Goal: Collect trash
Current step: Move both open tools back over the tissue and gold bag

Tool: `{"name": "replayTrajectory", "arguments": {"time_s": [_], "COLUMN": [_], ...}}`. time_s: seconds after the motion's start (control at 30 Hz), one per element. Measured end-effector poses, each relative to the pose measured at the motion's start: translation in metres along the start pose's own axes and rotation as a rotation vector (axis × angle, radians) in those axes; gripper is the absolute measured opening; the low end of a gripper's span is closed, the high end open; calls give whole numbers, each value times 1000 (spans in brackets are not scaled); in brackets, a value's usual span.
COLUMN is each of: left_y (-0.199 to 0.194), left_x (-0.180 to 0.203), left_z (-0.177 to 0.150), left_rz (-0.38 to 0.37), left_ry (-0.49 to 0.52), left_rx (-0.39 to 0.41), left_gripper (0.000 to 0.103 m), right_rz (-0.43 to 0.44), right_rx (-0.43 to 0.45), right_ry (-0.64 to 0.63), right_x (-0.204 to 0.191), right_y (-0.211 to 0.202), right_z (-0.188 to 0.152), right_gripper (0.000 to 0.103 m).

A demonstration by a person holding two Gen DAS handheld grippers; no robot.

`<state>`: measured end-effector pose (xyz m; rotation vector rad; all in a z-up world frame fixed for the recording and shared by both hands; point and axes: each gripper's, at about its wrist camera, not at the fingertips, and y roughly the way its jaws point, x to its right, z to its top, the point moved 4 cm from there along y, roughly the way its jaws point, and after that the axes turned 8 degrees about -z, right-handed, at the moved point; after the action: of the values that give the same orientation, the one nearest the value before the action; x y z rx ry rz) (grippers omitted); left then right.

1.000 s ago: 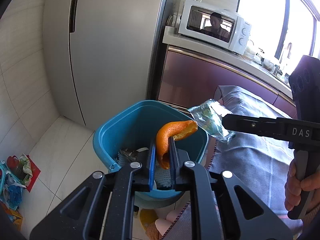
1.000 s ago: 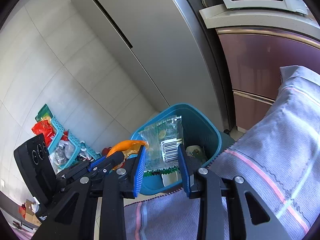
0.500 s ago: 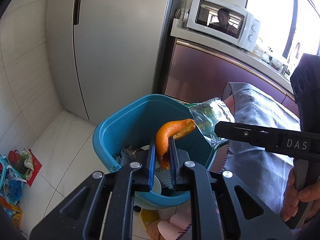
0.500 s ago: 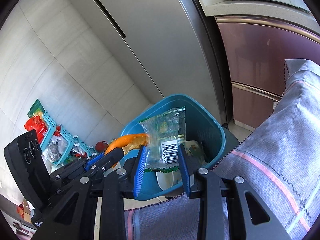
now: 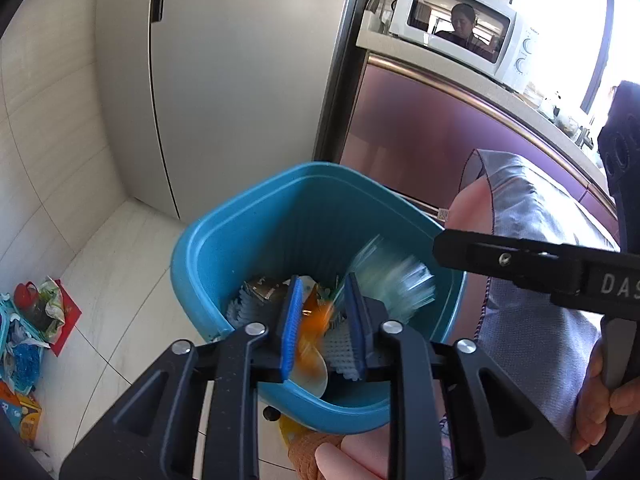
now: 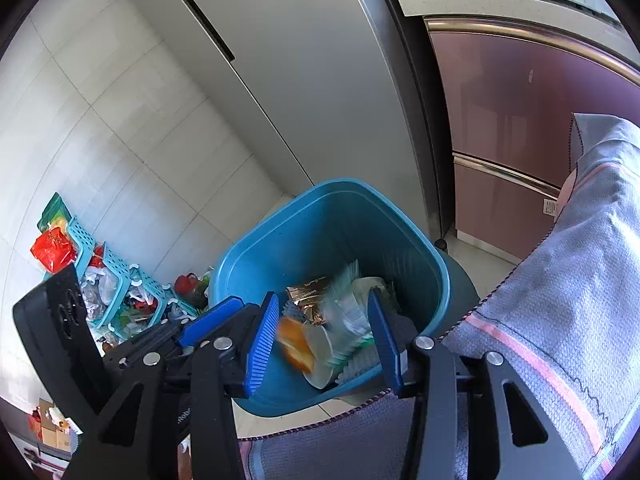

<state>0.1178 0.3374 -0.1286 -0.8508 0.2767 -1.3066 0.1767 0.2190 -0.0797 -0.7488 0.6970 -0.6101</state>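
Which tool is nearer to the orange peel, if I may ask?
Left. The orange peel is between the left tool's jaws; the right tool stands beside it with the clear wrapper between its jaws. Both have just been opening.

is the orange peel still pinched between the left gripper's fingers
No, the blurred orange peel is dropping free between the left gripper's just-opened jaws into the blue bin.

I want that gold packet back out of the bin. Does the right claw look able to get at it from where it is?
Probably yes: the right claw is open over the bin, and the gold packet lies uncovered on top, though the falling wrapper may land on it.
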Motion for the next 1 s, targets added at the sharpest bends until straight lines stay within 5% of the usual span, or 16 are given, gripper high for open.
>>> {"name": "replayTrajectory", "arguments": {"time_s": [0.23, 0.5, 0.67, 1.0], "left_y": [-14, -62, -78, -81], "left_x": [6, 62, 125, 275], "left_z": [-1, 3, -5, -44], "left_rz": [-17, -173, -303, -549], "left_ry": [2, 119, 234, 475], "left_rx": [41, 134, 139, 60], "left_gripper": [38, 64, 75, 79], "right_rz": [55, 45, -26, -274], "right_rx": [32, 159, 248, 394], "right_ry": [0, -39, 32, 283], "right_x": [8, 34, 78, 191], "right_y": [-23, -107, -166, -278], "right_z": [-6, -38, -72, -161], "right_gripper": [44, 53, 55, 56]}}
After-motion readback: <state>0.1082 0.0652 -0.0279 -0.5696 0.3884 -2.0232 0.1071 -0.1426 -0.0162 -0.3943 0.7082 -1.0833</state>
